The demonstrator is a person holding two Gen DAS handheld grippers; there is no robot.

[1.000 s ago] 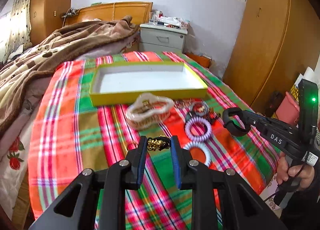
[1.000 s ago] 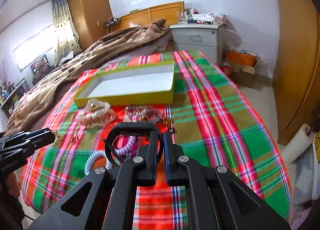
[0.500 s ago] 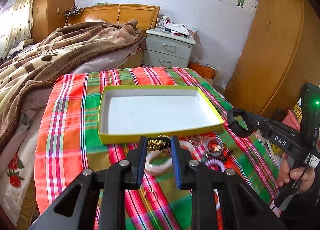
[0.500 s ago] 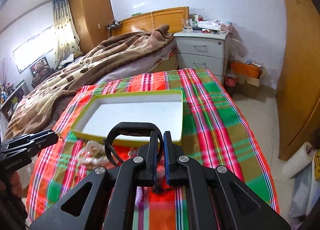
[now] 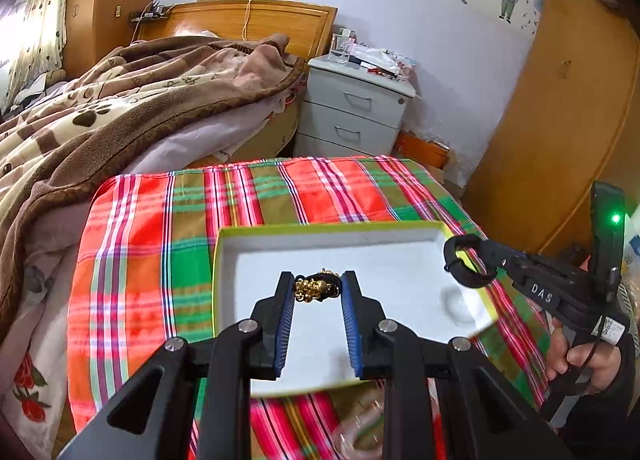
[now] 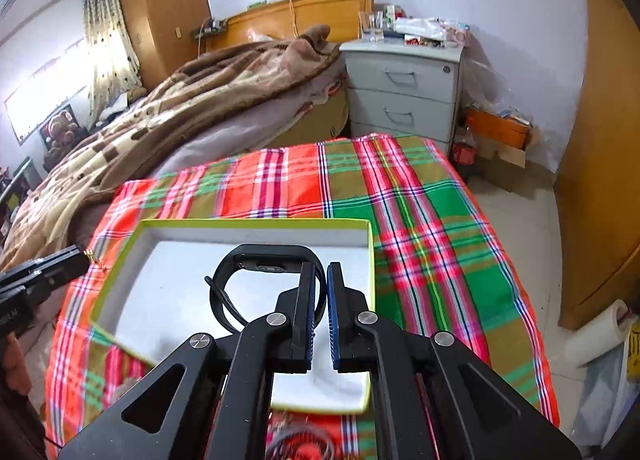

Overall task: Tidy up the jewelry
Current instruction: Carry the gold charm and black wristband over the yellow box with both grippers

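A shallow yellow-rimmed box (image 5: 219, 260) with a white floor lies on the plaid cloth; it also shows in the right wrist view (image 6: 256, 224). My left gripper (image 5: 318, 288) is shut on a gold bead bracelet (image 5: 316, 288) and holds it above the box. My right gripper (image 6: 321, 276) is shut on a black wristband (image 6: 264, 256) and holds it above the box. In the left wrist view the right gripper (image 5: 476, 266) hovers with the black wristband (image 5: 460, 275) over the box's right side.
The plaid-covered table (image 6: 420, 219) stands beside a bed with a brown blanket (image 5: 120, 99). A grey nightstand (image 6: 404, 91) is behind it. More jewelry (image 5: 360, 428) lies blurred on the cloth in front of the box. A wooden wardrobe (image 5: 568, 119) is at right.
Both grippers have moved forward from above the loose jewelry to above the box, each still holding its piece. The jewelry pile has dropped out of the views' centre.
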